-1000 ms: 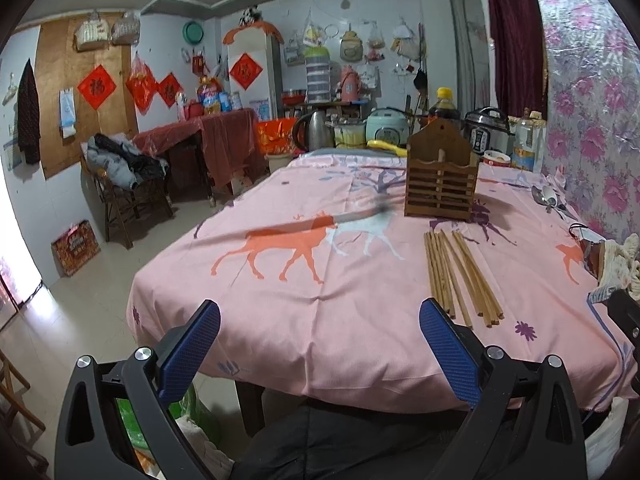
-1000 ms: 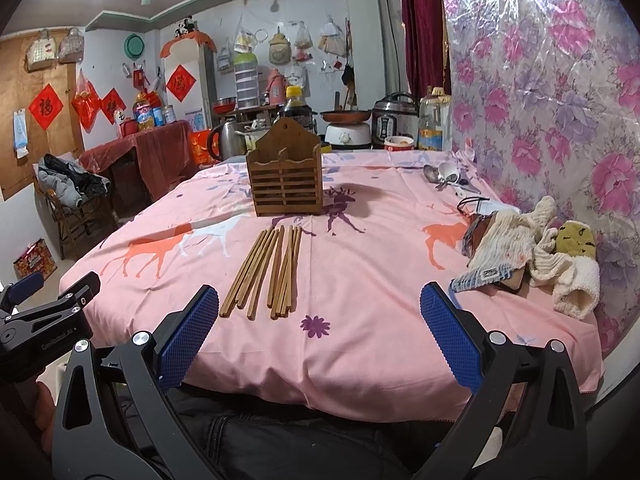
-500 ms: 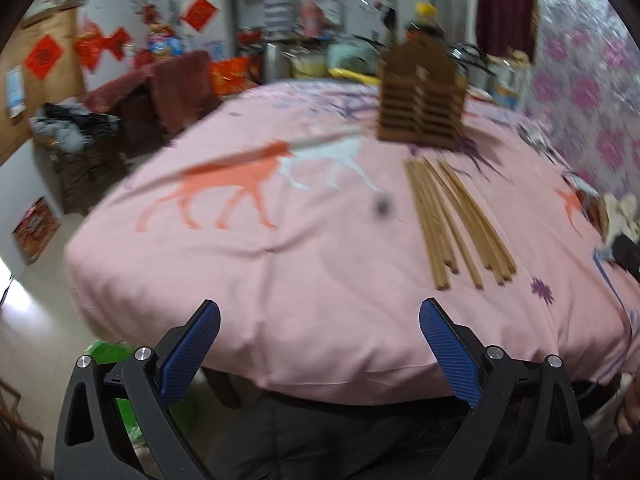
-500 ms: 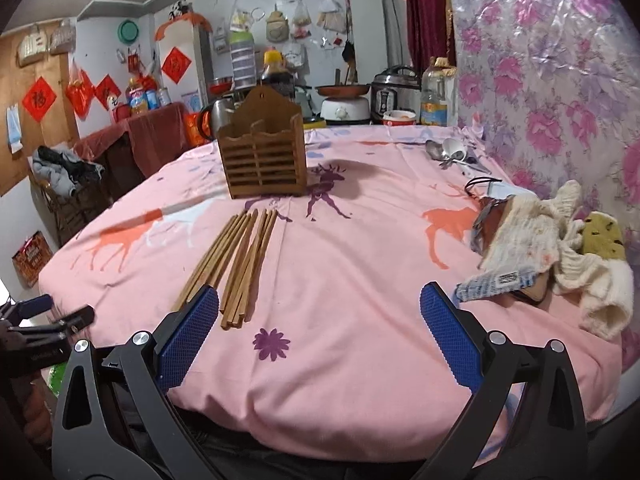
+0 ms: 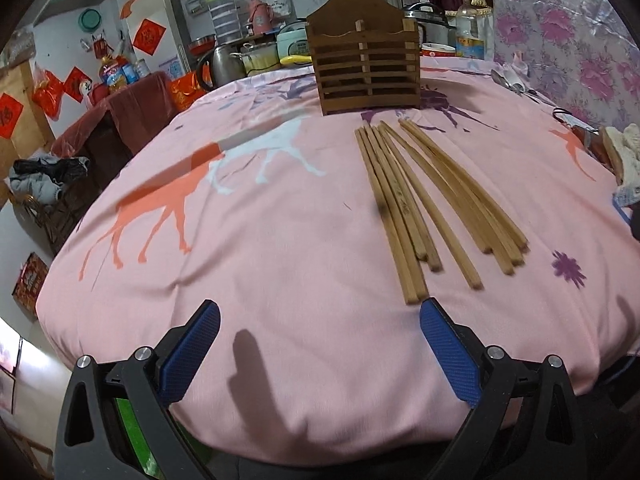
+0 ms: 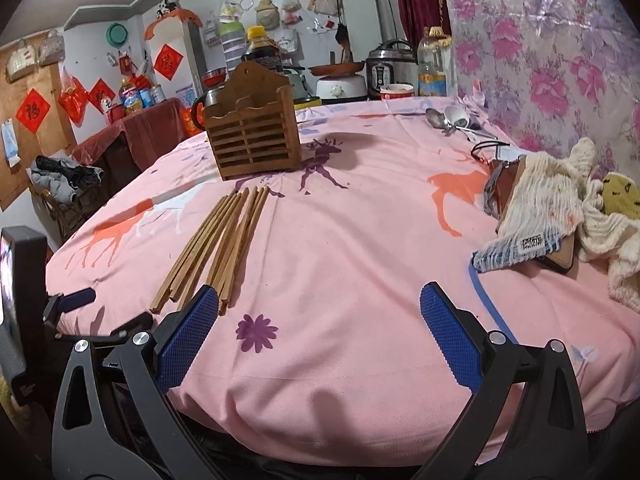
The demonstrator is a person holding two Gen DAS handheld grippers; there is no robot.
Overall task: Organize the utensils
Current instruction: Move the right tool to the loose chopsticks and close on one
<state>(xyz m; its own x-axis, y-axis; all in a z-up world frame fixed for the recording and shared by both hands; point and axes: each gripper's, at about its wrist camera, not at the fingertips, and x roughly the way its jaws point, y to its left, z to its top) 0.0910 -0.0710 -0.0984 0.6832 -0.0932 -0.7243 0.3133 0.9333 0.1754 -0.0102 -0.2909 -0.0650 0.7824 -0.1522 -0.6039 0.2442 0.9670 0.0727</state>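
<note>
Basically nothing's sorted yet. Your left gripper (image 5: 320,344) hovers at the near edge of the table (image 5: 280,288), jaws spread wide, holding nothing. Your right gripper (image 6: 320,336) is the same: jaws wide apart, empty, low over the pink cloth.

Chopsticks (image 5: 424,200) lie flat on the cloth in 2 loose bunches, near ends pointing at you, far ends just short of the wooden holder (image 5: 366,68). The left gripper's right pad sits just beside the closest chopstick tips, not touching as far as I can tell. From the right wrist view the chopsticks (image 6: 216,244) are off to the left, their near ends by that gripper's left pad.

The holder (image 6: 252,140) stands upright and looks empty from the right wrist view. Spoons (image 6: 448,118) lie well apart near the floral wall, also untouched.

Left to do: all chopsticks into the holder, likely the spoons too.
</note>
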